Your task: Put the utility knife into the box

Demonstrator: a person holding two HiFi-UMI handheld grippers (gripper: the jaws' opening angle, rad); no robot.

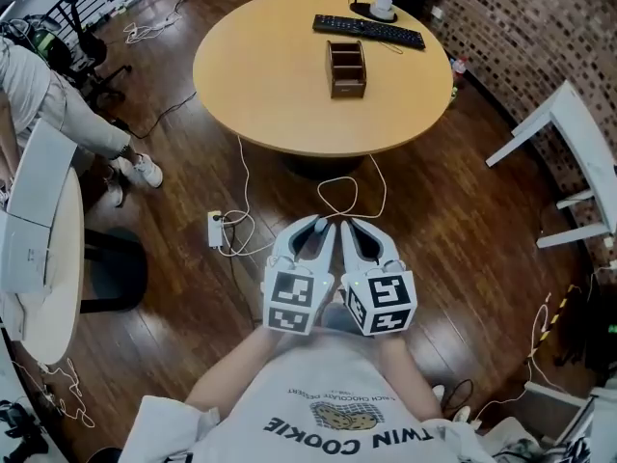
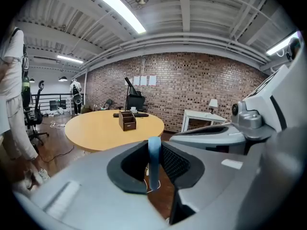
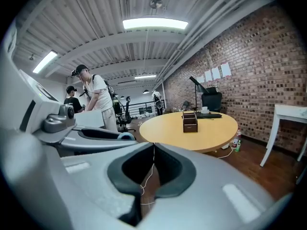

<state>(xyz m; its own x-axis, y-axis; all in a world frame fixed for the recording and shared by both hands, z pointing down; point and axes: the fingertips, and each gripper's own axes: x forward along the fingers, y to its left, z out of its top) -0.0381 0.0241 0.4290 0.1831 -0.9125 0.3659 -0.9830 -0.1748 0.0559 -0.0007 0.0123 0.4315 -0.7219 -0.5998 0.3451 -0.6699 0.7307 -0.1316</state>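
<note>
Jaws of left gripper [image 2: 155,146] pinch utility knife [image 2: 154,164], box [image 2: 127,120] well apart

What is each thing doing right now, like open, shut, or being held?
left gripper: shut on the utility knife
utility knife: clamped between the left jaws, not yet in the box
right gripper: shut, nothing in it
box: upright on the round table, open on top

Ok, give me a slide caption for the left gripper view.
Left tongs grip a blue utility knife, brown box on the round table ahead.
</note>
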